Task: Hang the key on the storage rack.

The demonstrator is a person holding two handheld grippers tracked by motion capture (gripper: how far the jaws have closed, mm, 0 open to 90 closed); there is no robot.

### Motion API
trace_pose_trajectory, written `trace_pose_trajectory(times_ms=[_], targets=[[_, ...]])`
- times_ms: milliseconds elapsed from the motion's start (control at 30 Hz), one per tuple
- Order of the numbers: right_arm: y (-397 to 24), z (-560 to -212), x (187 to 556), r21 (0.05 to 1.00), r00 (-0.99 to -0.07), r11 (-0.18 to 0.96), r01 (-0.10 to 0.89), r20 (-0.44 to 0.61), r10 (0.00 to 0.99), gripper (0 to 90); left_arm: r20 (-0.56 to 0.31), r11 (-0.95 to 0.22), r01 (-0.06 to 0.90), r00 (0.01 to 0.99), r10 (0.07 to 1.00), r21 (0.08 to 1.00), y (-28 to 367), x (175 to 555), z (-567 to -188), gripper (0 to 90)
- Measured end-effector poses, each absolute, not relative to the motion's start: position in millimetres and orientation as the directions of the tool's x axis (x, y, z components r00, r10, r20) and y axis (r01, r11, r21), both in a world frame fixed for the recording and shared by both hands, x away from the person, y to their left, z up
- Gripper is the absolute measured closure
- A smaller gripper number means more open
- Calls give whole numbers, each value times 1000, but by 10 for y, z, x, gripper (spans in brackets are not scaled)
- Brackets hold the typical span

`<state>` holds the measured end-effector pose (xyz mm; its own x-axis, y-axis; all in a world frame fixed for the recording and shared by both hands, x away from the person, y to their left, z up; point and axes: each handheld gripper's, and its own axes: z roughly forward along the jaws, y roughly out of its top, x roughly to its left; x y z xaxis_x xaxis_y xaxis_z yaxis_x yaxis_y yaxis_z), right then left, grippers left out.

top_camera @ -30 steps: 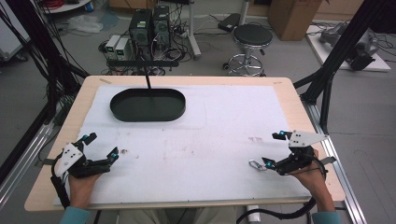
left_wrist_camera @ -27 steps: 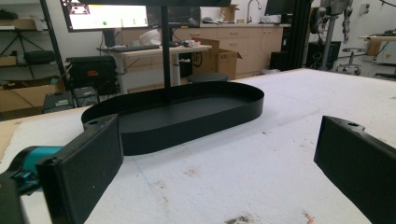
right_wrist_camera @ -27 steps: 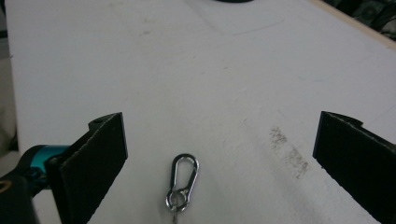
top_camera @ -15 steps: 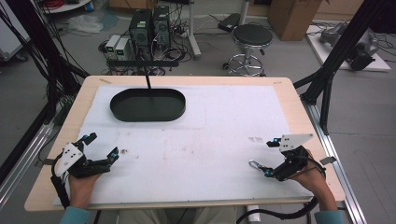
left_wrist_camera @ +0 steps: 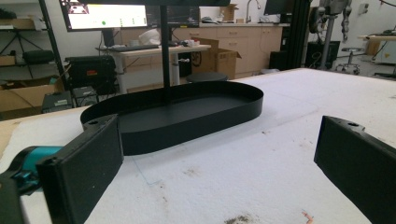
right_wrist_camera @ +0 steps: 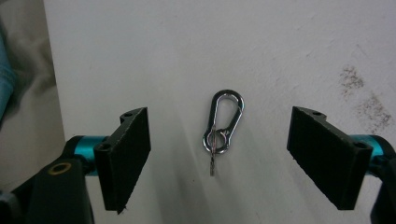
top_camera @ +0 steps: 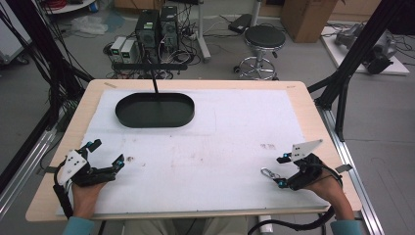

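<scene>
A small silver carabiner clip [right_wrist_camera: 222,128] with a ring lies flat on the white mat, between and just beyond the jaws of my right gripper [right_wrist_camera: 229,158], which stands open around it without touching. From above, the clip [top_camera: 267,173] sits just left of the right gripper [top_camera: 281,171] near the table's front right. My left gripper [top_camera: 105,152] rests open at the front left, with nothing between its jaws. It faces a black oval tray [left_wrist_camera: 187,112] with an upright black post; the tray [top_camera: 128,117] stands at the back left of the mat.
The white mat [top_camera: 215,132] covers most of the wooden table [top_camera: 303,98]. Black frame posts stand at both table sides. A stool [top_camera: 264,39] and computer boxes [top_camera: 156,24] are on the floor behind the table.
My right gripper has drawn back toward the front edge and turned slightly, with the clip now lying just ahead of its open jaws. The left gripper has hardly moved.
</scene>
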<state>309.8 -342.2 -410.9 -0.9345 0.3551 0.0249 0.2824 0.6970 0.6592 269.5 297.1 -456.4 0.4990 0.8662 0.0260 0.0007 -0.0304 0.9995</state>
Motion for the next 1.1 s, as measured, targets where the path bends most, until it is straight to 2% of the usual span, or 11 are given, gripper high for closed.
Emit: trace_pose_trajectory(times_ms=[433,767,1100], targets=[[-3421,-4153,3094,586,-946,764,270,12,325,475,29,-33,0,499,866,999,2969,2696,-4564,17],[-3430,-4162,3101,569,-945,774,278,18,326,651,29,-33,0,500,866,999,2969,2695,-4564,17],[-3439,-4156,3105,562,-945,777,283,23,328,766,29,-33,0,500,866,999,2969,2695,-4564,17]])
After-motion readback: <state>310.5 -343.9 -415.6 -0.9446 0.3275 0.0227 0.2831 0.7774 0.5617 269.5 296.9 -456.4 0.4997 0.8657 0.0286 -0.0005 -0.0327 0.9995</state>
